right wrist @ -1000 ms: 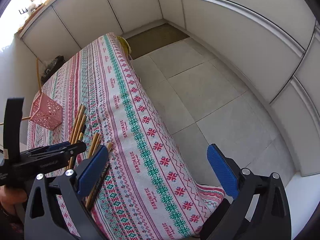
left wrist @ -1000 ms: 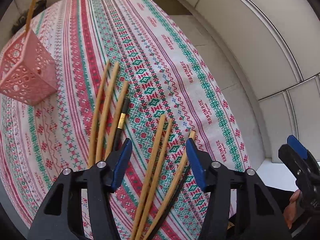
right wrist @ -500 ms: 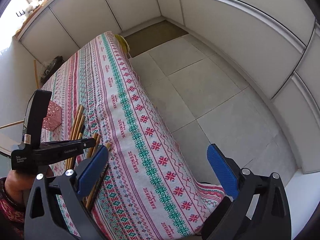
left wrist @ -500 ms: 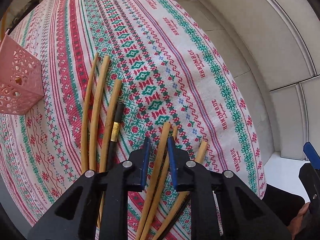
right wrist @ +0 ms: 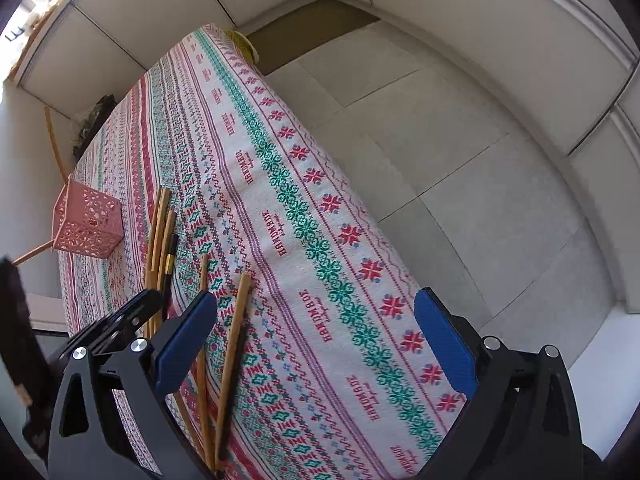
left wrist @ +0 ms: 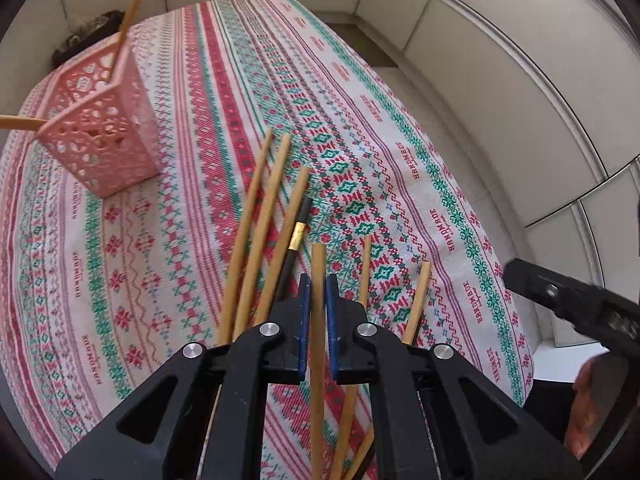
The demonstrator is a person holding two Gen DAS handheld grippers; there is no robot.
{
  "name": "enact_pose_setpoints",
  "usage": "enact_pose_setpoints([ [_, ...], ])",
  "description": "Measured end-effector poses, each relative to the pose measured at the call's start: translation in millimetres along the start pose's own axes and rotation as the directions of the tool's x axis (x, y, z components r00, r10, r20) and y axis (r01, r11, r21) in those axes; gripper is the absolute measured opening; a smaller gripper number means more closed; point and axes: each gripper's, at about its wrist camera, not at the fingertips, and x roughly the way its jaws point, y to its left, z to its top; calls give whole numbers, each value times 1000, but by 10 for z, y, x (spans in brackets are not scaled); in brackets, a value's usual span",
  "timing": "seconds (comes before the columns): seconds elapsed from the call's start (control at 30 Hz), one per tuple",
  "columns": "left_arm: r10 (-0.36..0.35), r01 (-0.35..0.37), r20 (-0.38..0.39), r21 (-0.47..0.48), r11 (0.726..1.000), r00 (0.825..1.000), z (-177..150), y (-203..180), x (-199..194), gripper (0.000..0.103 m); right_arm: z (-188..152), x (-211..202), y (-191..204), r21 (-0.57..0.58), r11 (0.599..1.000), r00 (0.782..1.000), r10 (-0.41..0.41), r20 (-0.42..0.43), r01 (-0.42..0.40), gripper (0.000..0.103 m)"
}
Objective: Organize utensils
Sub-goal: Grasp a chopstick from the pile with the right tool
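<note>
Jaws on the left gripper (left wrist: 316, 300) are closed tight on one long tan wooden chopstick (left wrist: 318, 344), which runs straight up between the blue pads. A second ago these jaws stood wide open over the sticks on the desk, and half a second ago they were closing around this one. Jaws on the right gripper (right wrist: 316, 344) are wide open with nothing between them, the same as before.

The desk wears a woven cloth with red, green and white stripes (left wrist: 200, 240). The word "HANDMADE" is sewn on it in red again and again (left wrist: 450, 228).

More tan wooden chopsticks (left wrist: 260, 232) lie in a loose bunch on the cloth just left of the held one. A black chopstick with a gold band (left wrist: 298, 236) lies beside them. Two more tan sticks (left wrist: 416, 304) lie on the right.

A pink plastic basket with little holes (left wrist: 100, 132) stands on the far left of the desk, well apart from the bunch. Two tan sticks poke out of it (left wrist: 138, 0). The basket looks nearer and fuller in view than half a second ago.

The right gripper's black body shows at the right edge of the left wrist view, with part of a hand (left wrist: 582, 412) under it. Grey floor tiles (right wrist: 460, 160) and pale wall panels (right wrist: 460, 12) are beside the desk.
</note>
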Motion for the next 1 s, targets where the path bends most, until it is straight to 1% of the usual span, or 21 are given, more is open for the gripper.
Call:
enact_pose_setpoints([
  [0.03, 3, -3, 20, -2, 1000, 1000, -22, 28, -105, 7, 6, 49, 41, 8, 1000, 1000, -1, -11, 1, 94],
  [0.1, 8, -8, 64, -1, 1000, 998, -70, 106, -304, 7, 5, 149, 149, -8, 1000, 999, -21, -36, 21, 84],
  [0.13, 9, -9, 80, -1, 1000, 997, -49, 93, -392, 7, -1, 199, 209, -24, 999, 998, -41, -45, 40, 76],
  [0.17, 13, -13, 100, -2, 1000, 995, -85, 99, -466, 7, -15, 245, 261, -35, 998, 997, -59, -54, 57, 70],
  [0.23, 29, -30, 136, 2, 1000, 990, -184, 120, -593, 7, -44, 328, 355, -52, 995, 994, -83, -71, 80, 67],
  [0.37, 40, -42, 186, 5, 999, 982, -250, 129, -795, 7, -91, 429, 534, -70, 991, 991, -115, -67, 110, 66],
  [0.43, 44, -47, 203, 8, 999, 978, -338, 147, -921, 7, -104, 504, 615, -75, 990, 989, -124, -77, 118, 66],
  [0.53, 62, -67, 232, 17, 998, 971, -379, 202, -1061, 7, -141, 557, 754, -101, 980, 983, -177, -46, 172, 67],
  [0.6, 66, -71, 250, 10, 997, 966, -411, 245, -1153, 7, -156, 567, 823, -109, 974, 979, -204, -20, 201, 66],
  [0.63, 69, -72, 257, 4, 997, 964, -423, 267, -1194, 7, -169, 559, 845, -112, 971, 977, -212, -2, 211, 58],
  [0.67, 74, -77, 264, 0, 997, 962, -430, 286, -1222, 7, -183, 546, 878, -121, 968, 976, -218, 15, 219, 35],
  [0.7, 79, -82, 270, -3, 997, 960, -439, 303, -1253, 7, -190, 542, 901, -137, 969, 978, -206, 14, 206, 21],
  [0.73, 84, -85, 277, -7, 996, 957, -448, 316, -1280, 7, -199, 543, 906, -135, 975, 984, -177, 1, 176, 12],
  [0.8, 91, -91, 290, -11, 996, 953, -475, 325, -1325, 6, -219, 514, 872, -105, 988, 993, -120, -13, 118, 10],
  [0.87, 96, -96, 306, -15, 995, 947, -503, 331, -1391, 6, -239, 436, 878, -90, 993, 997, -72, 0, 71, 9],
  [0.93, 100, -99, 322, -21, 995, 941, -528, 330, -1458, 6, -273, 278, 888, -102, 994, 999, -21, 34, 24, 9],
  [1.0, 102, -98, 342, -30, 995, 934, -555, 330, -1550, 6, -333, 73, 907, -141, 990, 997, 20, 81, -9, 9],
])
